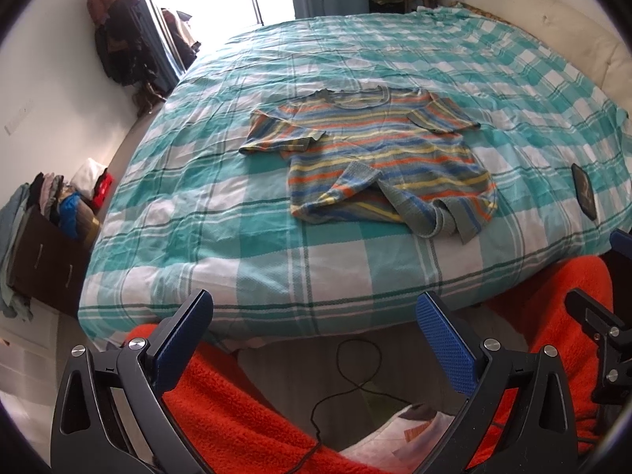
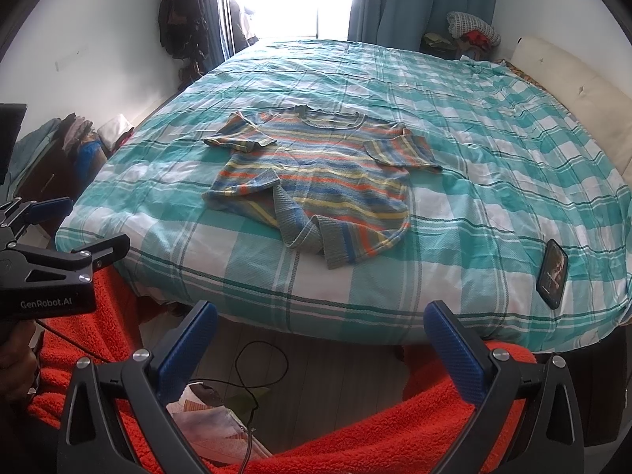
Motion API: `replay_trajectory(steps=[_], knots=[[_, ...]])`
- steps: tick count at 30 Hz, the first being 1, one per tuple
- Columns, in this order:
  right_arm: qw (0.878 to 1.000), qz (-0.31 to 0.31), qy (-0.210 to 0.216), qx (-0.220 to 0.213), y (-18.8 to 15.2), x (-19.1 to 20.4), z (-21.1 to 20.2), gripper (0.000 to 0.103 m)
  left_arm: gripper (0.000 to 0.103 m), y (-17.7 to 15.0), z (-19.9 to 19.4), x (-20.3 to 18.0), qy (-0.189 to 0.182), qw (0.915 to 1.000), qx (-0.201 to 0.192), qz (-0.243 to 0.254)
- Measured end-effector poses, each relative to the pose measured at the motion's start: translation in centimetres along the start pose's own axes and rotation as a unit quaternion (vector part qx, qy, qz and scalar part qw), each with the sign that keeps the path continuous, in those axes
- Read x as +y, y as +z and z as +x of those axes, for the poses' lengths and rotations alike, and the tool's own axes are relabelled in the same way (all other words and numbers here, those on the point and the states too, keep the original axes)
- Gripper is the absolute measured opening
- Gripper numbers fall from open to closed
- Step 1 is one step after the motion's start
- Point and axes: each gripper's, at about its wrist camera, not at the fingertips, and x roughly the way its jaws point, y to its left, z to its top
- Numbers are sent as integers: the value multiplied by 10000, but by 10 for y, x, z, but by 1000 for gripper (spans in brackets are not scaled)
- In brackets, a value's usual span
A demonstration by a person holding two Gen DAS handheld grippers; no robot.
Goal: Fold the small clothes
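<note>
A small striped knit top (image 1: pixel 375 150) (image 2: pixel 316 173) in orange, blue, yellow and grey lies spread on the teal and white checked bed cover (image 1: pixel 237 205) (image 2: pixel 474 181), neckline away from me, both short sleeves out, its near hem crumpled and turned up. My left gripper (image 1: pixel 314 312) hangs open short of the bed's near edge, nothing between its blue pads. My right gripper (image 2: pixel 320 322) is likewise open and empty in front of the bed edge. In the right wrist view the left gripper (image 2: pixel 67 225) shows at far left, held by a hand (image 2: pixel 15 363).
A dark phone (image 2: pixel 553 272) (image 1: pixel 584 191) lies on the cover near the right front corner. Orange fleece (image 1: pixel 245 414) (image 2: pixel 375 434) covers the person's legs below. A black cable (image 2: pixel 256 371) loops on the floor. A dresser with piled clothes (image 1: pixel 47 237) stands left of the bed.
</note>
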Motion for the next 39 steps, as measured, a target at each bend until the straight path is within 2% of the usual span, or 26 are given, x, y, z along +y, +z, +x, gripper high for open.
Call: replay_trajectory(steps=[3,5,8,10,13,15,19,21,23,25,27,28,30,31,32,33,34,35,37,39], knots=[[9999,18,-72,-144,3,-12,9,103,103,8,21,14,-184,9997,123,-100],[9998,192,7,-45,4,-28,24,103,103,14,39,22,-407,9986,320,-143],[9963,701,489,7,2,-55,55,103,103,24,59,30,-641,9959,583,-271],[9921,944,816,98,1,-66,82,103,103,30,64,32,-795,9945,578,-349],[9850,1169,1272,-25,0,-70,109,98,103,34,66,30,-949,9935,476,-415],[9737,1420,1780,-8,-3,-69,135,95,103,37,73,27,-982,9928,487,-478],[9526,2127,2158,261,-16,-77,190,86,103,37,84,25,-964,9914,658,-592],[9369,2619,2280,409,-23,-87,216,80,103,34,88,24,-876,9919,707,-586],[9163,3092,2525,311,-28,-96,228,79,103,31,93,22,-800,9921,772,-585],[8947,3468,2809,170,-31,-106,236,67,103,26,99,22,-745,9916,871,-594],[8866,3692,2776,239,-34,-115,240,15,102,23,104,22,-654,9915,955,-599],[8854,3754,2732,214,-36,-121,236,6,102,22,106,22,-607,9916,976,-592],[8893,3710,2666,190,-38,-133,218,6,102,22,106,25,-525,9923,971,-570],[8978,3583,2556,140,-37,-140,203,6,102,23,106,26,-496,9926,949,-565],[9089,3427,2375,101,-36,-146,190,6,103,24,107,29,-482,9929,926,-568],[9260,3192,2014,94,-36,-154,176,6,102,24,108,30,-490,9929,912,-583],[9382,3033,1665,113,-37,-164,167,6,102,26,111,31,-546,9924,907,-625],[9454,2947,1384,152,-39,-174,161,6,102,28,116,33,-671,9911,916,-692],[9501,2874,1186,257,-42,-190,162,6,102,35,129,34,-1025,9869,923,-833],[9540,2778,1084,302,-42,-195,167,6,102,48,144,33,-1196,9842,956,-894]])
